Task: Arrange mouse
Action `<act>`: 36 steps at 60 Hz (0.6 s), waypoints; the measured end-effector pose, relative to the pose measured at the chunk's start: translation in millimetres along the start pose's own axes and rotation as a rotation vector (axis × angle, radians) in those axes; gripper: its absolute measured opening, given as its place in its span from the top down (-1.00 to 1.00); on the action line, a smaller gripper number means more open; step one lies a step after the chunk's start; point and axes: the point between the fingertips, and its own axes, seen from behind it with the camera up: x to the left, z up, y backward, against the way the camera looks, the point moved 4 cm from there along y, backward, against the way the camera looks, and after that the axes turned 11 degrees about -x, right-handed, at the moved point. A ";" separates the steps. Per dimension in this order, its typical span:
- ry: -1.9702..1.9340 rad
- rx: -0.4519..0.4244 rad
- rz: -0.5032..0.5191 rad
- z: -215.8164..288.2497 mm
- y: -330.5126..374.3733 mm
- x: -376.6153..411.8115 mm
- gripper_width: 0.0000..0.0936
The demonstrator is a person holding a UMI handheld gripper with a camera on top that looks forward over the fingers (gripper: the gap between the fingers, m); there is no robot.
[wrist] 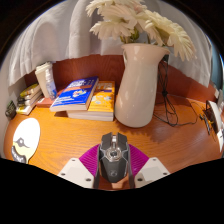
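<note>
On the wooden desk (70,135), going from the left, a pale oval object with dark markings (25,137) lies flat near the desk's edge, and behind it some small items crowd against the wall, too small to name. Next come a blue-covered book (75,94) and an orange-covered one (102,99), lying side by side on a stack; both covers carry print, but none of it can be read. To their right stands a tall cream vase (139,84) holding pale flowers (135,22), with dark cables (185,110) trailing over the desk beyond it. Nearest of all, the gripper (113,172) has the dark gaming mouse (114,155) between its two fingers (76,172), the magenta pads (92,158) showing at either flank; they appear to press on the mouse's sides, so I judge it clasped, though whether it is lifted or resting on the desk cannot be told. No brand mark is legible on the mouse. The risks from here, as I judge them: the rounded, smooth shell could slip or twist out of the pads if the hold is shallow, and a forward sweep could knock the vase just ahead or snag the cables.
</note>
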 end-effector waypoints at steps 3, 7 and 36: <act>-0.018 0.012 -0.003 -0.2 -0.8 0.4 0.19; -0.057 0.036 -0.007 -0.4 -1.0 0.7 0.25; -0.121 -0.252 -0.114 188.8 104.9 99.1 0.24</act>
